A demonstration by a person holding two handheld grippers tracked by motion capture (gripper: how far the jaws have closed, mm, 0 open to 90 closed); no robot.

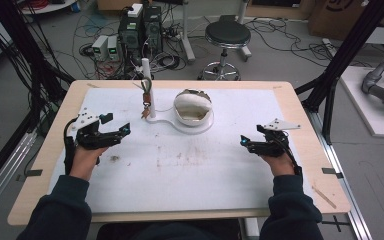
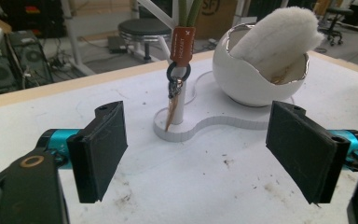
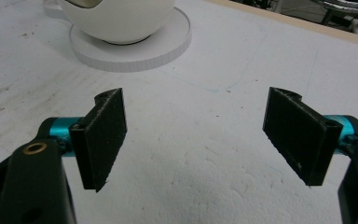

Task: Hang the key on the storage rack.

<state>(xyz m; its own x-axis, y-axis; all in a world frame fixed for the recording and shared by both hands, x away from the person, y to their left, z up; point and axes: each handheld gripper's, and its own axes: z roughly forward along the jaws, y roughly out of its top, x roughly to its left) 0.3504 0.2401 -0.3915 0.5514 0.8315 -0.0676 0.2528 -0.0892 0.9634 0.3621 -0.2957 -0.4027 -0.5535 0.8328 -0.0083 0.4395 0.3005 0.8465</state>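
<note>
A white figure-eight base [image 1: 172, 123] stands at the far middle of the table. It bears a thin white post [image 1: 150, 97] and a white egg-shaped bowl [image 1: 194, 116]. A keychain with an orange tag [image 2: 182, 44], a black ring and a small pendant hangs by the post. A fluffy white cloth [image 2: 276, 33] lies in the bowl [image 2: 254, 86]. My left gripper [image 1: 118, 125] is over the table's left side, open and empty, pointing at the post [image 2: 179, 109]. My right gripper [image 1: 243, 142] rests at the right, open and empty, short of the bowl [image 3: 121, 18].
A stained white foam mat [image 1: 190, 170] covers the wooden table [image 1: 307, 150]. Beyond the far edge are a black stool [image 1: 226, 35], computer boxes [image 1: 141, 27] and loose cables on the floor. Black frame posts flank the table.
</note>
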